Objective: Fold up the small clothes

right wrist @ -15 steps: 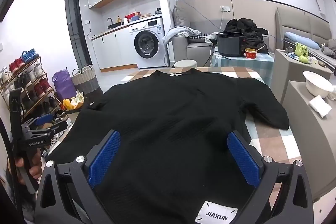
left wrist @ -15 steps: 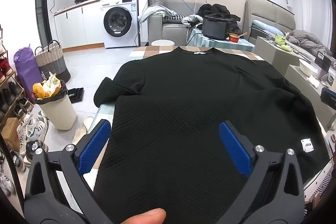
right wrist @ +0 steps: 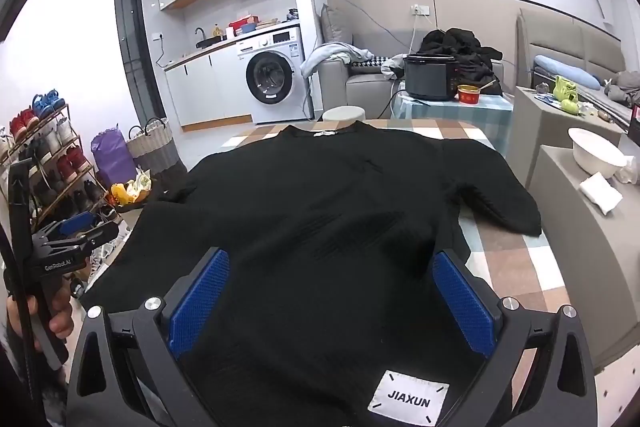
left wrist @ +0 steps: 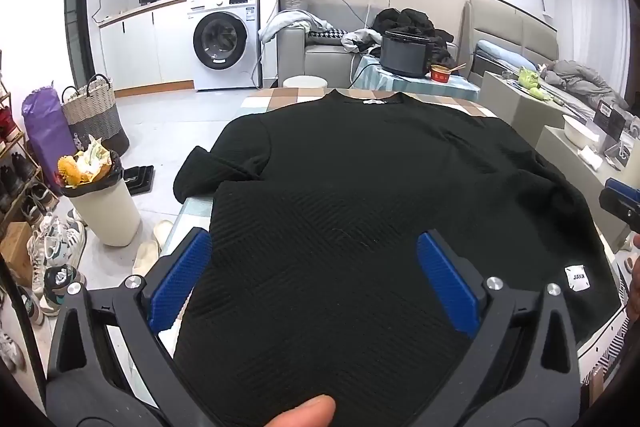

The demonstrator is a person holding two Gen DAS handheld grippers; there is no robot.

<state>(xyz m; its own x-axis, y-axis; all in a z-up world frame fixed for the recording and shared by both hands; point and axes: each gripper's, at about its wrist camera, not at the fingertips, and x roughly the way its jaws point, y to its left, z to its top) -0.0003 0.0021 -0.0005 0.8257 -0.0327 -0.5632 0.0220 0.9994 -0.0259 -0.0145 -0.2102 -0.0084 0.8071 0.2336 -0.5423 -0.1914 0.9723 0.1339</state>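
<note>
Both claws [left wrist: 314, 279] wide above black sweater [right wrist: 340, 195].

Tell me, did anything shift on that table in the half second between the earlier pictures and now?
Hardly anything. The black sweater lies spread flat on the checked table as before, both sleeves where they were. The left tool and right tool hover wide open over its hem, holding nothing, much as before.
</note>
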